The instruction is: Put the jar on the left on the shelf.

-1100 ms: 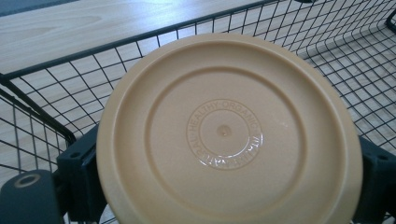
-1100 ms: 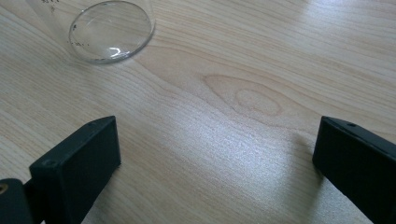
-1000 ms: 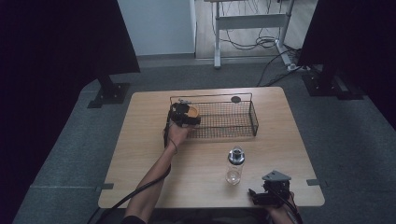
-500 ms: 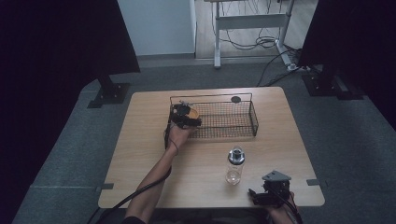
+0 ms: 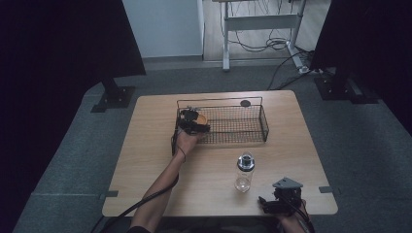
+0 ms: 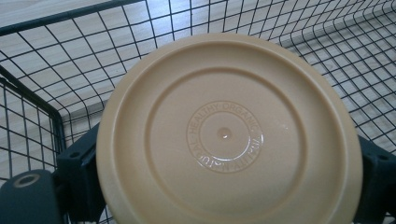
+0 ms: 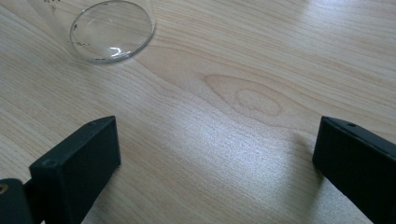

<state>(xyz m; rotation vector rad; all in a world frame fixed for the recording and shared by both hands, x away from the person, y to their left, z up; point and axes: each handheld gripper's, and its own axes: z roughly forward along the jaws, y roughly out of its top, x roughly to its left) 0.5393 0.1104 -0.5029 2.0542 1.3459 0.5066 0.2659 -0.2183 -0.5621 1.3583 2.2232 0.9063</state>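
The tan plastic lid [image 6: 229, 135] was clamped between the left gripper's [image 5: 193, 121] jaws, sitting at the left end of the wire basket [image 5: 252, 127], just inside or over its rim; hard to say from above whether it touched the mesh floor. The left forearm stretched forward across the table [image 5: 145, 145] from the bottom edge, hand wrapped round the gripper's body and wrist roughly level.

Up close in the left gripper view, the lid was a round beige disc with a raised rim, a stepped inner ring and a small embossed circle of lettering round a centre dimple, something like "HEALTHY ORGANIC". A black jaw showed at each side of it, pressed against its edge, with basket mesh behind and the wood showing through. From the high view it was just a small orange-tan patch by the gripper.

The right gripper [image 5: 282, 196] sat at the near right edge of the table, jaws spread wide with nothing between them. Its own view showed bare wood grain between the jaws and the clear round base of the bottle [image 7: 112, 30] further off. The high view showed that bottle upright with a dark cap, near that gripper and well apart from the basket. A small dark disc [image 5: 245, 103] lay on the table behind the basket.
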